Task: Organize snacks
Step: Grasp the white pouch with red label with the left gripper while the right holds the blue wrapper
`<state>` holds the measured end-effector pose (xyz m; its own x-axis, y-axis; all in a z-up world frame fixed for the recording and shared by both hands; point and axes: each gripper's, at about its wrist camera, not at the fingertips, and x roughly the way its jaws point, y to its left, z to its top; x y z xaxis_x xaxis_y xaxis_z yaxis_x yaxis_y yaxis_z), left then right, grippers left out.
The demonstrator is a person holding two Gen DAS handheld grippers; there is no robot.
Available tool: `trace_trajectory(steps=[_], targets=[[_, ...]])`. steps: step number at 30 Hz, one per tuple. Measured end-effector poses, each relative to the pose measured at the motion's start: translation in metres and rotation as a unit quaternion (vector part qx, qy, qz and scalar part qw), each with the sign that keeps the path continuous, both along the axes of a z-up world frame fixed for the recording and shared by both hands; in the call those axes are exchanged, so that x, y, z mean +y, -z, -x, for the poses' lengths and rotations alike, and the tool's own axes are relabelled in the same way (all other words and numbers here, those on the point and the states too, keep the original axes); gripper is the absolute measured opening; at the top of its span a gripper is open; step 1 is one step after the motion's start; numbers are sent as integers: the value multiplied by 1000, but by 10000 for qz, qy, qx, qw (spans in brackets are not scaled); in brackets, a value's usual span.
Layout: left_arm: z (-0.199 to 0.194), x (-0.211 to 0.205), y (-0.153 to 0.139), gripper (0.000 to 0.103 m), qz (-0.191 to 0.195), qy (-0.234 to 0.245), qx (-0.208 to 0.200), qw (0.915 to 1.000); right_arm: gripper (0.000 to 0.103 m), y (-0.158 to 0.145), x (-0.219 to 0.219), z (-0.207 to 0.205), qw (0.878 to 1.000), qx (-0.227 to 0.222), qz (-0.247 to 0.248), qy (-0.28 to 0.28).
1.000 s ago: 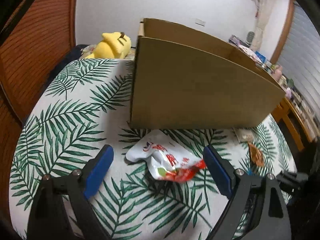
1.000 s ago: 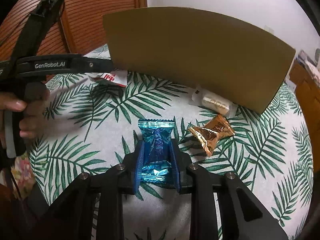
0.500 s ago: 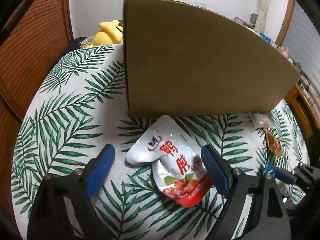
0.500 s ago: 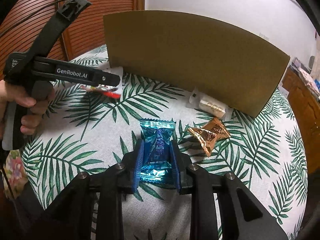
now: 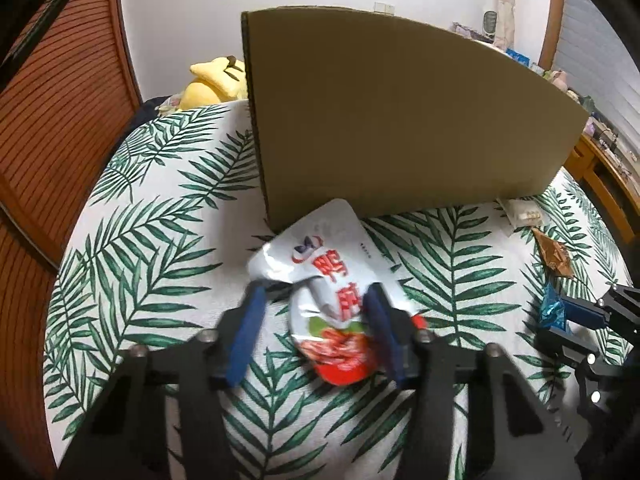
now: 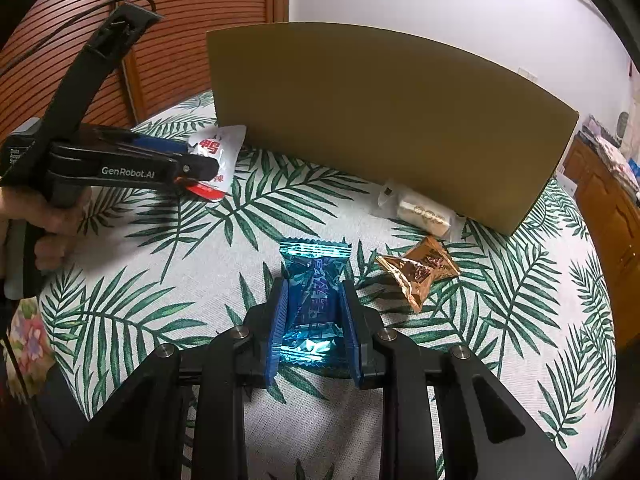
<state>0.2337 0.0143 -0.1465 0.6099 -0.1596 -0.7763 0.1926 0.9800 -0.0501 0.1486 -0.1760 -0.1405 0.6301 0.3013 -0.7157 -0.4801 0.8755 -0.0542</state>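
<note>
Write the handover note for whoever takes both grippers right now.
Left gripper: jaws closing around the white-and-red pouch, which lies on the leaf-print tablecloth in front of the cardboard box.
Right gripper: shut on the blue candy wrapper, low over the cloth.
Loose in front of the box: gold wrapped snack, clear-wrapped white snack.
Done: two snacks being grasped; box contents cannot be seen.
Left: probably both held snacks into the box, then the two loose ones.

The cardboard box (image 5: 400, 120) hides its own inside and most of the yellow plush toy (image 5: 212, 84) behind it.
</note>
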Motion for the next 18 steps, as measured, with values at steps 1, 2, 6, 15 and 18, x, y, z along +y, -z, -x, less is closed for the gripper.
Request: trace_trajectory(steps=[1,2,6,15,18], targets=[[2,-1,-1,35,28,64,-1,10000,23,0,0,0,10000,7,-11,0],[3,-1,-1,35,26,77,-18,10000,23,0,0,0,10000,9,-16,0],[6,-3,-4,33,137,181,7,9997,23,-1,-1,0,10000,7,-33,-1],[10,-14,-5,37,-113,320,38,9994,23,0,-1,0,10000,17,-47,3],[7,-15,-4,38,-112,334,38,9994,23,0,-1,0,10000,14,-42,1]])
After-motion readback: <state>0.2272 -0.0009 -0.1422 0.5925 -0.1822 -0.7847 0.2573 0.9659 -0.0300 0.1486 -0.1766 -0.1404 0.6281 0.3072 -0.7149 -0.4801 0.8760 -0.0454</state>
